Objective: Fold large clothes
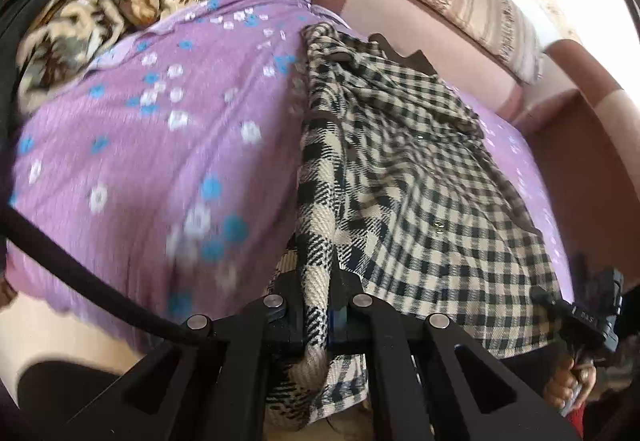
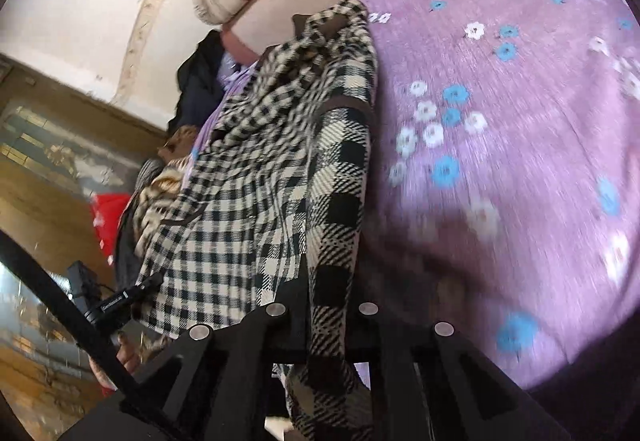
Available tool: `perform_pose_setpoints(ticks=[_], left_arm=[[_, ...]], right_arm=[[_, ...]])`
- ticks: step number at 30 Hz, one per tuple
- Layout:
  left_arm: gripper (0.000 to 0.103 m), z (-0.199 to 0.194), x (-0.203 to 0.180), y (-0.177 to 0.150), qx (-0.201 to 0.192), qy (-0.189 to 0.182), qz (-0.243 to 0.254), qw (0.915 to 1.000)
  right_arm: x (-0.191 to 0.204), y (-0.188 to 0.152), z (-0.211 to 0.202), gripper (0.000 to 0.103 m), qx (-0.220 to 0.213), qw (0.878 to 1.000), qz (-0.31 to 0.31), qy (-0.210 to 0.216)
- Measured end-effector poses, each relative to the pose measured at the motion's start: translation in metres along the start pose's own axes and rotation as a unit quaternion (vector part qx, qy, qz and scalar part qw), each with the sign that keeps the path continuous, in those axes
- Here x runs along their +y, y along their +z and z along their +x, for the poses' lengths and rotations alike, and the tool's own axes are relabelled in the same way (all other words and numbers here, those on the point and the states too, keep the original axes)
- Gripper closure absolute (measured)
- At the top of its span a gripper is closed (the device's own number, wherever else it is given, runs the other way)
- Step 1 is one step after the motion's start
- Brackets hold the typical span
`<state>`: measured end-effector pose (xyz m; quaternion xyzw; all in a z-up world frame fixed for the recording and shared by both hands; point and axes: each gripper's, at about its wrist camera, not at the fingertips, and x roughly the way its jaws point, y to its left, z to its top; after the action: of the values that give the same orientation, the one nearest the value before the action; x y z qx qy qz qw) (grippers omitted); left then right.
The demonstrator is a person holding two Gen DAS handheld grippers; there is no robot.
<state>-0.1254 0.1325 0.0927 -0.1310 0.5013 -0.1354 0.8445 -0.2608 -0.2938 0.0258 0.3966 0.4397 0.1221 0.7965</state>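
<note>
We can read almost nothing here. In the left wrist view the right gripper (image 1: 592, 317) carries small pale lettering on its black body, too blurred to make out. In the right wrist view the left gripper (image 2: 116, 301) bears a similar small white label, likewise illegible.

Daylit, bright glare upper right of left view; motion blur on bedspread (image 1: 160, 161); fisheye edges dark.
</note>
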Motion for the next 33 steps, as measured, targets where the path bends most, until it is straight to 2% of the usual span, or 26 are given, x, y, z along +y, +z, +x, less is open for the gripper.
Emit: perform_pose_setpoints(ticks=[6, 8, 10, 15, 18, 20, 25, 28, 33], left_arm=[[0.098, -0.017, 0.025, -0.067, 0.027, -0.027, -0.032, 0.9988], [0.098, -0.019, 0.028, -0.077, 0.034, -0.033, -0.041, 0.998], [0.098, -0.022, 0.025, -0.072, 0.033, -0.039, -0.044, 0.9977], [0.098, -0.034, 0.008, -0.023, 0.006, -0.068, -0.023, 0.9974], [0.098, -0.032, -0.005, 0.022, -0.016, -0.083, -0.008, 0.9964], [0.098, -0.022, -0.015, 0.057, -0.038, -0.074, 0.002, 0.9966], [0.097, 0.034, -0.025, 0.141, -0.04, -0.081, -0.03, 0.9955], [0.097, 0.079, -0.023, 0.184, -0.048, -0.053, -0.052, 0.9961], [0.097, 0.137, -0.001, 0.216, -0.031, -0.058, -0.096, 0.9932]], right_arm=[[-0.013, -0.038, -0.008, 0.096, 0.054, 0.998, -0.022, 0.001], [-0.016, -0.042, -0.007, 0.096, 0.065, 0.998, -0.023, -0.004], [-0.014, -0.033, -0.006, 0.096, 0.065, 0.997, -0.027, 0.005], [0.018, 0.02, -0.007, 0.096, 0.029, 0.997, -0.072, 0.024], [0.042, 0.069, -0.001, 0.095, -0.011, 0.995, -0.095, 0.015], [0.045, 0.098, 0.007, 0.095, -0.027, 0.995, -0.09, 0.013], [0.041, 0.179, 0.05, 0.095, -0.066, 0.996, -0.052, -0.02], [0.027, 0.219, 0.085, 0.095, -0.072, 0.996, -0.03, -0.051], [-0.005, 0.25, 0.127, 0.092, -0.056, 0.997, 0.006, -0.053]])
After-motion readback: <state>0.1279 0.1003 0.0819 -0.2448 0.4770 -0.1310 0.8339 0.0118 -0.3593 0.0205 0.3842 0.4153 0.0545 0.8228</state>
